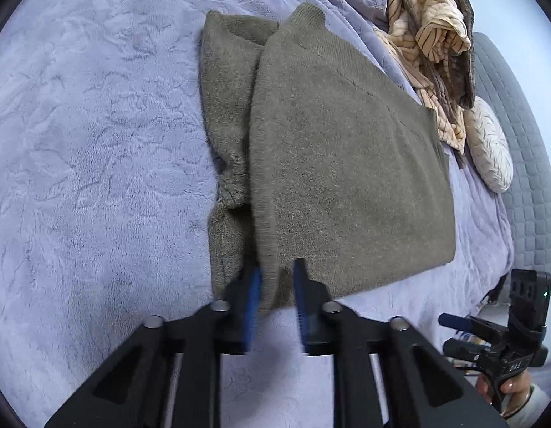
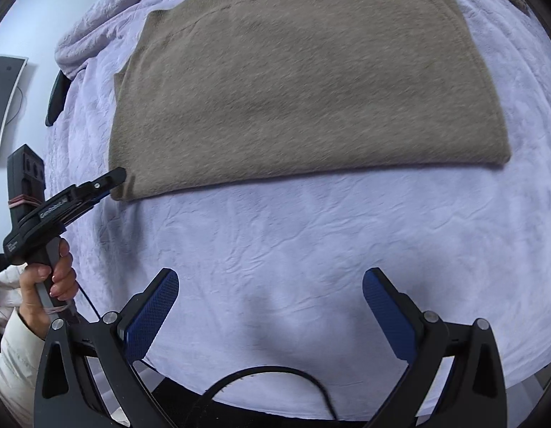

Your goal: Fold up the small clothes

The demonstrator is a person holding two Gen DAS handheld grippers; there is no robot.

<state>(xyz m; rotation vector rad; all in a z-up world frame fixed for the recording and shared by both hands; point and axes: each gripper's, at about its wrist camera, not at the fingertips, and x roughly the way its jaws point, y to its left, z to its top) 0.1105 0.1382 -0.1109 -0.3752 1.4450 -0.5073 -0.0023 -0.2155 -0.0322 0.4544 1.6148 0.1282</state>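
Note:
A grey-brown knit sweater (image 1: pixel 339 164) lies folded on a lavender bedspread (image 1: pixel 90 149); a sleeve is bunched along its left side. My left gripper (image 1: pixel 277 285) has its blue pads on either side of the sweater's near folded edge, with a small gap still showing; the pads are motion-blurred. In the right wrist view the sweater (image 2: pixel 296 82) lies flat, and the left gripper (image 2: pixel 115 176) touches its near left corner. My right gripper (image 2: pixel 270 306) is wide open and empty above bare bedspread (image 2: pixel 275 235), short of the sweater's front edge.
A tan striped garment (image 1: pixel 428 35) is piled at the far right of the bed, with a white round cushion (image 1: pixel 489 149) and a grey quilted headboard (image 1: pixel 525 164) beyond. The right gripper's handle (image 1: pixel 507 339) shows at lower right. A dark panel (image 2: pixel 4 103) hangs on the wall.

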